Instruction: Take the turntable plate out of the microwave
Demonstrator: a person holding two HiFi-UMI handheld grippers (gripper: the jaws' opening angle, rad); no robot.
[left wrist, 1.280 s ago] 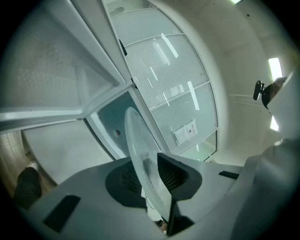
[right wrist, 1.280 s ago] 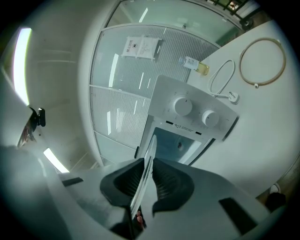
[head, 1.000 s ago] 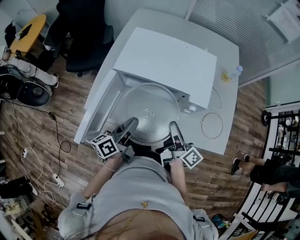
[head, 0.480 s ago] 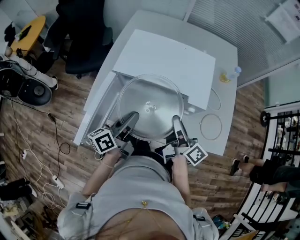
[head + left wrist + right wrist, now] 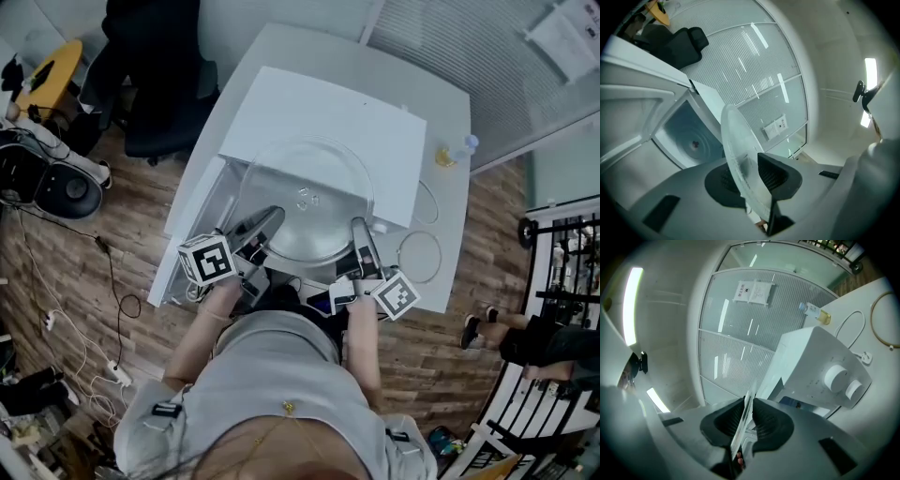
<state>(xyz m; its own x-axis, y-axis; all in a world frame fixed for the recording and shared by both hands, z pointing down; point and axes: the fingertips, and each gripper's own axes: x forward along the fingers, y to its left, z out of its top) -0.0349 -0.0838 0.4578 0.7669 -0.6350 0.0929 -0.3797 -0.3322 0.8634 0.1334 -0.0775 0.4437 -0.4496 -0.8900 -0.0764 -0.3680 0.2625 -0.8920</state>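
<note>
"Both clamped on it?"

"Yes. The left hand-held gripper [image 5: 259, 231] and the right hand-held gripper [image 5: 362, 246] each pinch the near rim of the turntable plate [image 5: 305, 187], mid-frame before the open microwave [image 5: 328, 117]. White bench [image 5: 448, 202], plank floor [image 5: 112, 244] at left, ribbed glass wall [image 5: 450, 56] upper right."

We see the turntable plate [image 5: 305, 202], a clear round glass disc, held about level before the white microwave [image 5: 328, 122], whose door [image 5: 192, 220] stands open. The left hand-held gripper [image 5: 262, 225] and right hand-held gripper [image 5: 360, 242] pinch its rim on the side farthest from the microwave.
</note>
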